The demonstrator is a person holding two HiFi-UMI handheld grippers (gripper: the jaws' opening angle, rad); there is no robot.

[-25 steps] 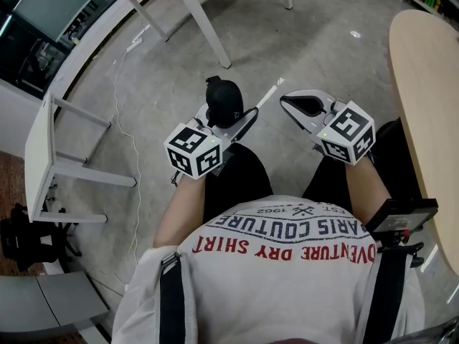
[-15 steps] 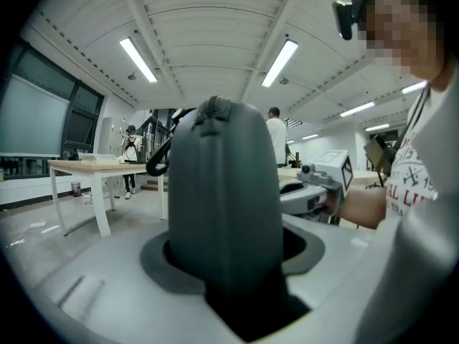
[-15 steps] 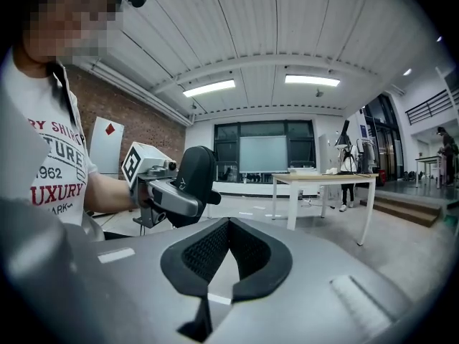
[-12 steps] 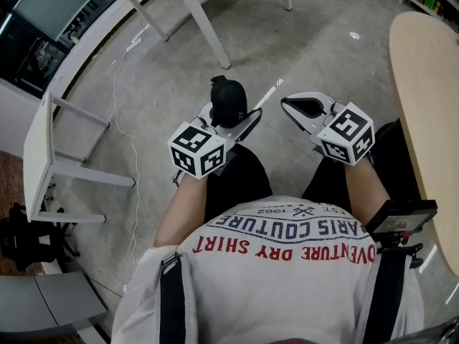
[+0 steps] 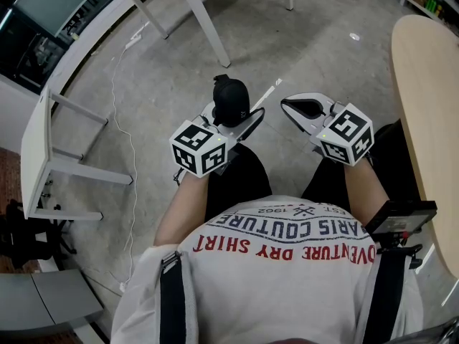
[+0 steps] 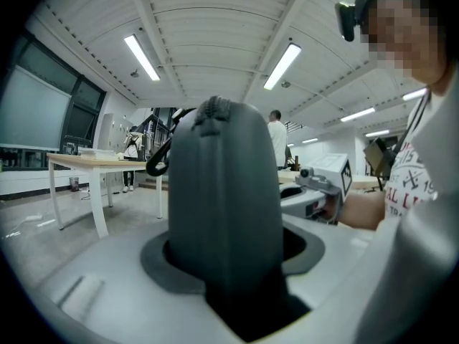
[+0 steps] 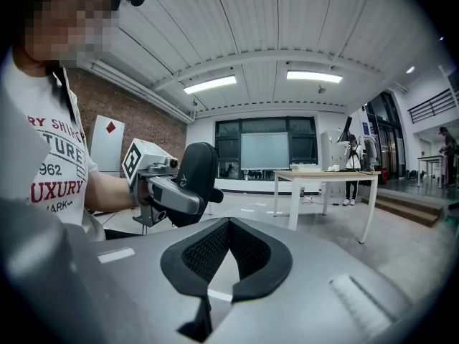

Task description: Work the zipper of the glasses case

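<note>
The left gripper (image 5: pixel 231 124) is clamped on the lower part of the black glasses case (image 5: pixel 231 99) and holds it upright over the person's lap. The zipper seam (image 6: pixel 213 112) runs over the case's rounded top, and a dark loop (image 6: pixel 161 158) hangs at one side. The right gripper (image 5: pixel 307 107) sits just beside it, tips closed together on nothing. To work the zipper well, the right jaws should part, come in at the top and pinch the pull itself (I cannot pick it out for certain; the loop may be tied to it). They should then draw along the seam's curve against a firm left grip, so the case does not twist.
</note>
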